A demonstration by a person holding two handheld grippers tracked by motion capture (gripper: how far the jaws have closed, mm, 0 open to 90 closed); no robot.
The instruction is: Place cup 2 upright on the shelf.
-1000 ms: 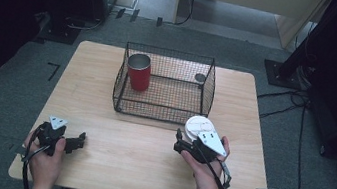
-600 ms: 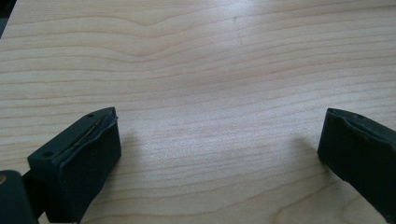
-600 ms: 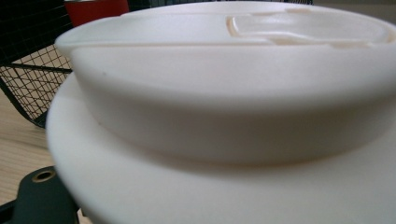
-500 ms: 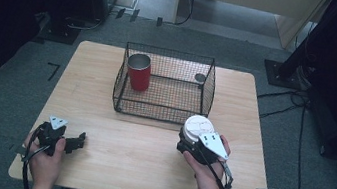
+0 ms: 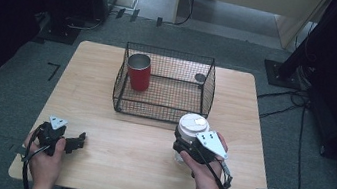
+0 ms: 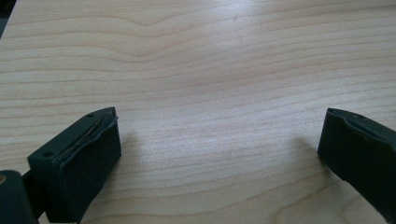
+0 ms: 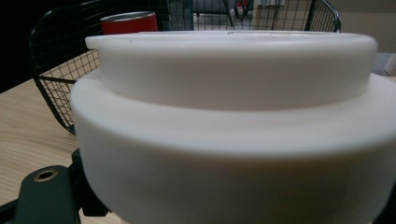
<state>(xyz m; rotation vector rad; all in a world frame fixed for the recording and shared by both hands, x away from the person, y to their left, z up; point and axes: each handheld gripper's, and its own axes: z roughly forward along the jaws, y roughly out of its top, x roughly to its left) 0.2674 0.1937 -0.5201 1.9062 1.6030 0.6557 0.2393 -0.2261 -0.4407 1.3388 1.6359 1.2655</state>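
- White-lidded jar stands on the tabletop near the front, on the person's right side, just in front of the wire basket.
- Right gripper is at the jar; its jaws have just closed and now grip the jar below the lid.
- In the right gripper view the jar's white lid is very close, with the basket behind it.
- Left gripper rests near the front left corner of the tabletop, well apart from the jar. Its jaws are wide open with only bare wood between them.
- Farther back, a red cup stands upright inside the basket at its left side.
- A small dark round thing sits at the basket's far right corner.
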